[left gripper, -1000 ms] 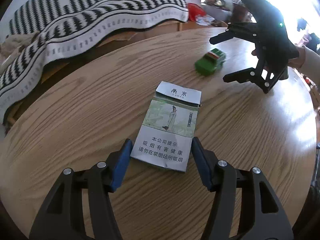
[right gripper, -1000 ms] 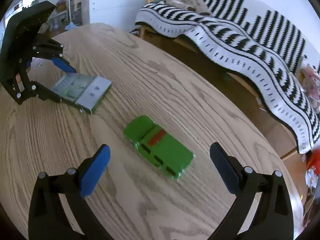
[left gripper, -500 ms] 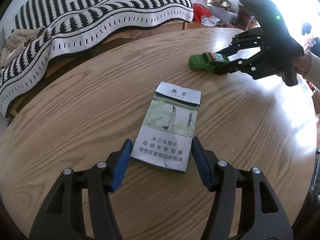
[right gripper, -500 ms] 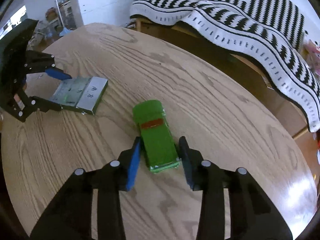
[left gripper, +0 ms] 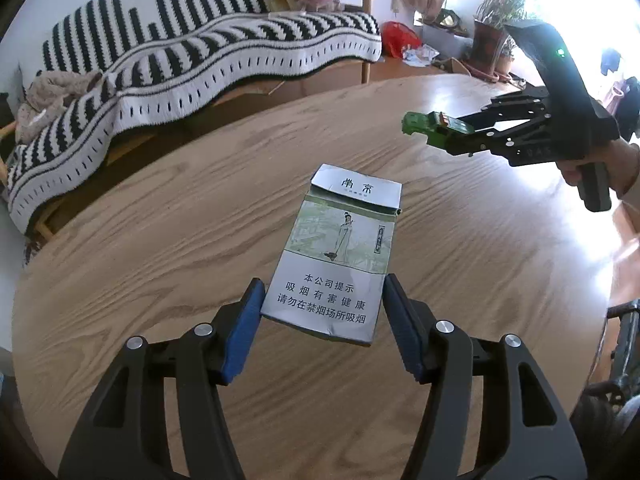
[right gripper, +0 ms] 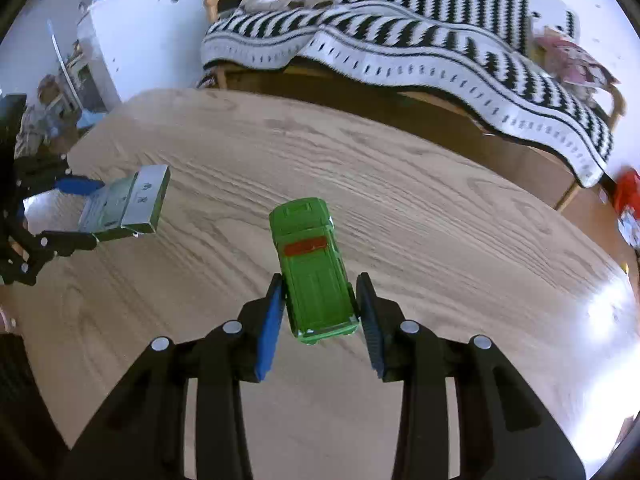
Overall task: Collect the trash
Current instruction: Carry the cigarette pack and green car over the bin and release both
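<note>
A crumpled silver and green cigarette pack [left gripper: 340,256] sits between the blue pads of my left gripper [left gripper: 323,292], which is shut on its lower end and holds it just above the round wooden table [left gripper: 160,240]. In the right wrist view the same pack [right gripper: 132,204] hangs at the left in the left gripper [right gripper: 80,212]. My right gripper [right gripper: 320,284] is shut on the rear of a green toy car [right gripper: 308,248] with a red patch on its roof. The car is off the table. From the left wrist, the car [left gripper: 420,124] and the right gripper [left gripper: 444,136] show at the upper right.
A sofa under a black and white striped blanket [left gripper: 180,60] runs behind the table. Potted plants [left gripper: 492,20] and a red bag [left gripper: 400,38] stand at the far right. A person's hand [left gripper: 576,172] holds the right gripper's handle. A white cabinet [right gripper: 140,40] stands at the far left.
The right gripper went from wide open over the car to shut on it, then lifted it off the table. The left gripper rose with the pack still in it.
</note>
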`<state>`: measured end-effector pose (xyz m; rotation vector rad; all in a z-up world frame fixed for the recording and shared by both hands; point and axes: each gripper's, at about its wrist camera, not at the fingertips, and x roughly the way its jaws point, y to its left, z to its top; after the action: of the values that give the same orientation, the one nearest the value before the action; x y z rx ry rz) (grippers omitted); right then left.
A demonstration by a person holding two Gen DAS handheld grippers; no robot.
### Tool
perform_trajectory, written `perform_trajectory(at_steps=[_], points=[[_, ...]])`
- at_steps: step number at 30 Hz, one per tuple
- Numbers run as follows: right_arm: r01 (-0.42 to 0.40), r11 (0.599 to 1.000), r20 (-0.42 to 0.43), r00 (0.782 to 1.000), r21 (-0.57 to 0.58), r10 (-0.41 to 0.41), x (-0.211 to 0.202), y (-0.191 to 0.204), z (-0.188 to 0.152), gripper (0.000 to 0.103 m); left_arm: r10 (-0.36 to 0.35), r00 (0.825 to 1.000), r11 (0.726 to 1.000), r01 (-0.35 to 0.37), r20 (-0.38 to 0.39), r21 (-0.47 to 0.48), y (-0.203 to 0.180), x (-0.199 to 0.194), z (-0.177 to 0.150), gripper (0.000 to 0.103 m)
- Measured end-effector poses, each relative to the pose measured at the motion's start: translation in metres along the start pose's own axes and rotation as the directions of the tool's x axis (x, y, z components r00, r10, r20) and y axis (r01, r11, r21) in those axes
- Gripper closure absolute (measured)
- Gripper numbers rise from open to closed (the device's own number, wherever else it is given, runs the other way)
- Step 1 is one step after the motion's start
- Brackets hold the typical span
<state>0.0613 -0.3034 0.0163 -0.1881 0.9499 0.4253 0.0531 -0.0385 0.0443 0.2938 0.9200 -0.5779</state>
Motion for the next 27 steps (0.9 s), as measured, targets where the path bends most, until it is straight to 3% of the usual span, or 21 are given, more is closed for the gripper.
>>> perform_trajectory(at_steps=[3,8,13,19,23,26,27], points=[[0.025,0.997,0.028,0.999,0.074,-0.027,-0.038,0.000,-0.016,0.067,0.007,1.000,1.000,-0.007,0.029,0.010,-0.017,-0.025,0.002,0.044],[0.081,0.977,0.107,0.989,0.199,-0.104,-0.124,0.008,-0.072,0.066,-0.021,0.996,1.000,0.020,0.089,0.009,-0.063,-0.068,0.001,0.044],[0.115,0.945,0.202,0.962,0.308,-0.183,-0.225,0.024,-0.152,0.066,-0.089,0.989,0.996,0.087,0.118,0.025,-0.140,-0.101,-0.009,0.044],[0.164,0.896,0.227,0.934,0.413,-0.276,-0.307,0.039,-0.262,0.066,-0.182,0.973,0.980,0.168,0.144,0.102,-0.248,-0.119,-0.026,0.044],[0.163,0.835,0.206,0.928,0.525,-0.311,-0.325,0.040,-0.336,0.066,-0.259,0.958,0.961,0.243,0.122,0.131,-0.323,-0.113,-0.049,0.044],[0.178,0.762,0.153,0.927,0.623,-0.341,-0.319,0.039,-0.397,0.066,-0.274,0.957,0.958,0.263,0.091,0.117,-0.365,-0.088,-0.076,0.044],[0.172,0.721,0.124,0.933,0.672,-0.338,-0.312,0.037,-0.422,0.066,-0.285,0.956,0.956,0.277,0.077,0.096,-0.377,-0.077,-0.086,0.044]])
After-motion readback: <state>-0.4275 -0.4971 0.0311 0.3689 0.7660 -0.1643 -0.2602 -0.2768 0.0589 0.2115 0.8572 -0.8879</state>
